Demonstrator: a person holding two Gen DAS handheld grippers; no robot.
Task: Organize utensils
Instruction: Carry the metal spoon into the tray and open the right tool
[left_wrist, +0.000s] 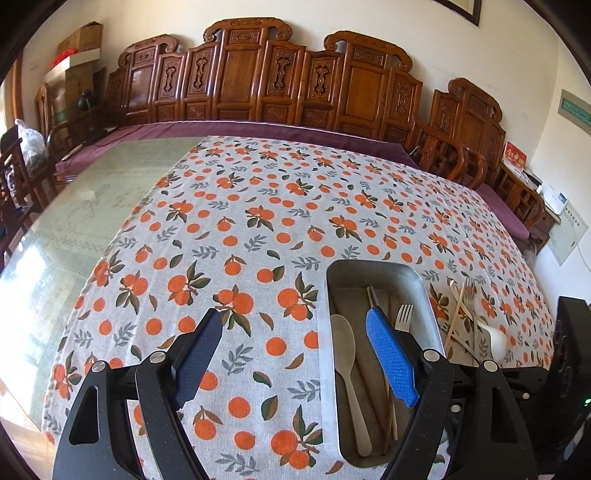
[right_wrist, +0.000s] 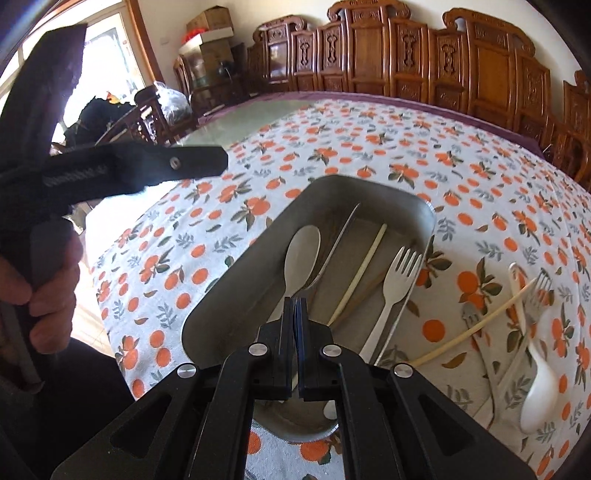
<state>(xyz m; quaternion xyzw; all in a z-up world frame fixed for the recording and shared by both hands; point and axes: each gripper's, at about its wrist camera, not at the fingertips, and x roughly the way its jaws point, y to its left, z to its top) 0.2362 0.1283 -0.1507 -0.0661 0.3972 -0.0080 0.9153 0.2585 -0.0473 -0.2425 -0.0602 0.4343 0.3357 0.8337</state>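
1. Metal tray (right_wrist: 236, 275) sits on the tabletop's orange-print cloth (left_wrist: 236, 206); no legible writing on any item.
2. Tray contents: pale spoon (right_wrist: 301, 254), white fork (right_wrist: 397, 280), chopsticks (right_wrist: 364, 267), a metal utensil (right_wrist: 338, 240).
3. Right of the tray, loose on the cloth: white spoon (right_wrist: 535, 391), forks (right_wrist: 535, 295), a chopstick (right_wrist: 472, 325).
4. Left tool (left_wrist: 295, 343) wide, holding nothing.
5. Right tool (right_wrist: 295, 302) closed over the tray; nothing visibly gripped.
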